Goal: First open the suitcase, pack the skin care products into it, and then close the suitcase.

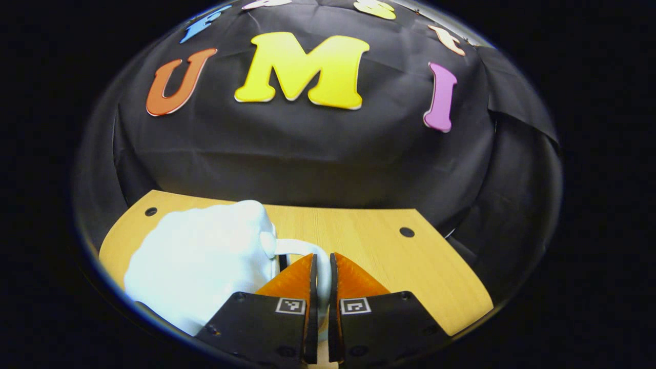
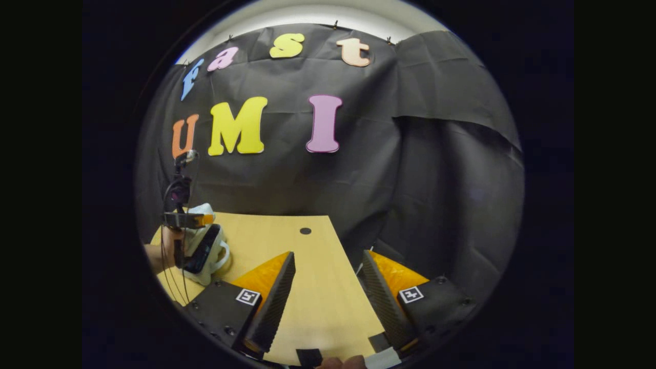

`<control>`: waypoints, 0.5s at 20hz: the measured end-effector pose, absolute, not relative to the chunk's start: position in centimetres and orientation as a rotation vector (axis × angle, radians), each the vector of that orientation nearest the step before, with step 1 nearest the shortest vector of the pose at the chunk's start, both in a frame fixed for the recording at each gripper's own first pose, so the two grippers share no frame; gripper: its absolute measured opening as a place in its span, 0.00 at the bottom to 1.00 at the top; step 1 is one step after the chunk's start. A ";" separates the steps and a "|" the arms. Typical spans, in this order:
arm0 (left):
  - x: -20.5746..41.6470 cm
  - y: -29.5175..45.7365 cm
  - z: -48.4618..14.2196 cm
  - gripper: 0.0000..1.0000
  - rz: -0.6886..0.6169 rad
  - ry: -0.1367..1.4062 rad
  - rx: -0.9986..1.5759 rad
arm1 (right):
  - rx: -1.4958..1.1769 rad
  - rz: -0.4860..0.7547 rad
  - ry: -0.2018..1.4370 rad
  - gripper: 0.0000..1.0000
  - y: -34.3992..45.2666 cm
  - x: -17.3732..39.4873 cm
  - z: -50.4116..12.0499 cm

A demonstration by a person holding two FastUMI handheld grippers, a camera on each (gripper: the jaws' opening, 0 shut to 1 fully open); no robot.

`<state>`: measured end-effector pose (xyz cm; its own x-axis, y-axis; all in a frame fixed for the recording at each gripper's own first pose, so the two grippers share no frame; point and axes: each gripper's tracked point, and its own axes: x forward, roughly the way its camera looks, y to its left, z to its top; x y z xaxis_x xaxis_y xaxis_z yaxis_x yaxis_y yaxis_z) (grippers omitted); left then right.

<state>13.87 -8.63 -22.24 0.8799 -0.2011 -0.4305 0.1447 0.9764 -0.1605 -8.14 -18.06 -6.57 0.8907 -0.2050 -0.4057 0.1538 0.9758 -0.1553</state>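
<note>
Little of the task looks done: the small white rounded suitcase (image 1: pixel 200 271) sits at the left end of the light wooden table (image 1: pixel 410 256) (seemingly unopened, though overexposure blurs it). The left gripper (image 1: pixel 322 271) pinches its white loop handle (image 1: pixel 302 248), fingers nearly together. The right gripper (image 2: pixel 328 287) hovers well apart, fingers wide, holding nothing.

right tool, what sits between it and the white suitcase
In the right gripper view, only bare wooden table separates the open right tool from the white suitcase, which the left tool grips by its handle.
</note>
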 end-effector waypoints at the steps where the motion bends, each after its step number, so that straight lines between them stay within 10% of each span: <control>1: 14.1 -9.0 -23.4 0.11 -0.181 0.475 -0.113 | -0.130 -0.186 0.442 0.80 -18.1 -8.3 -6.8; 10: 14.2 -11.0 -28.2 0.13 -0.100 0.483 0.042 | -0.146 -0.159 0.460 0.80 -17.3 -8.2 -7.4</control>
<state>14.24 -10.99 -28.22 0.8810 -0.0862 -0.4653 0.1063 0.9942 0.0170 -8.20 -17.28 -7.37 0.8841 -0.1855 -0.4288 0.1198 0.9771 -0.1757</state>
